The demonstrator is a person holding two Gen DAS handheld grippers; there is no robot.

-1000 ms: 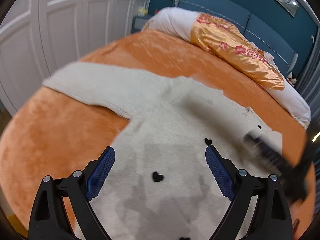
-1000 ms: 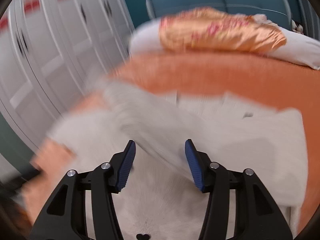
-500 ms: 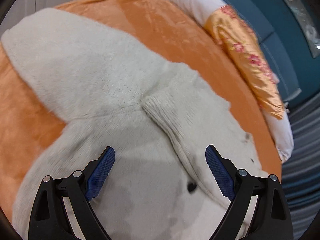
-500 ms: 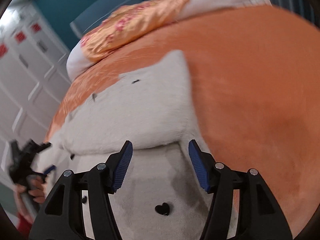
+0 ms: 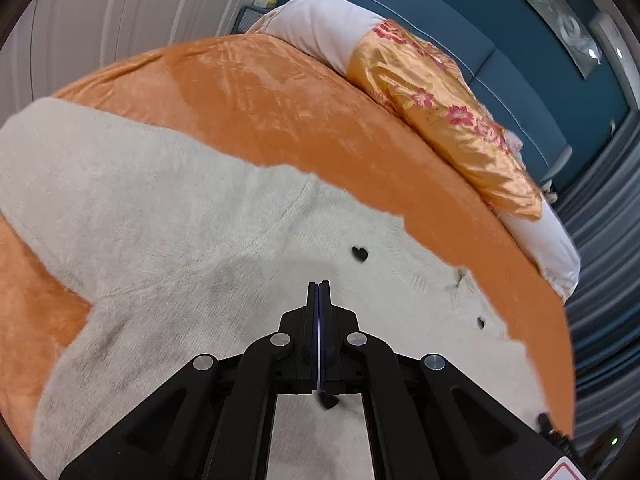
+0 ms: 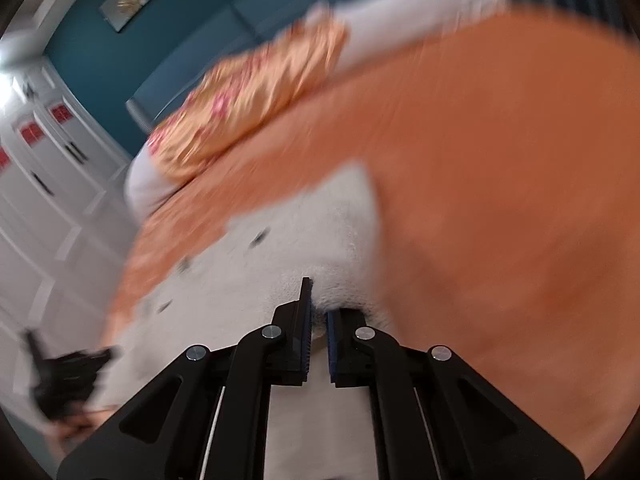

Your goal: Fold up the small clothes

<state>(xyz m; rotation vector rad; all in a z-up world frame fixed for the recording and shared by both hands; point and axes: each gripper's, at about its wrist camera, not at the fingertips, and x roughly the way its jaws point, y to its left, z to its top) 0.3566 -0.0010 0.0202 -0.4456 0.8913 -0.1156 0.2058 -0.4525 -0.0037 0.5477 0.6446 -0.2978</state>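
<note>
A cream fluffy sweater (image 5: 192,220) with small black hearts (image 5: 359,254) lies spread on an orange bedspread (image 5: 256,96). One sleeve runs out to the left in the left wrist view. My left gripper (image 5: 319,286) is shut, its fingers pressed together over the sweater's body; no cloth shows between them. In the blurred right wrist view my right gripper (image 6: 318,304) is shut on a bunched fold of the sweater (image 6: 312,240) at its right edge, with cloth between the pads. The left gripper (image 6: 60,380) shows as a dark shape at the far left.
A white pillow with a gold floral cover (image 5: 440,96) lies at the head of the bed before a blue padded headboard (image 5: 520,92). White wardrobe doors (image 5: 120,24) stand on the left. Grey curtains (image 5: 608,280) hang on the right.
Both grippers were open before and are closed now. The right one has closed on the sweater's right edge. The left one has moved in over the sweater's body.
</note>
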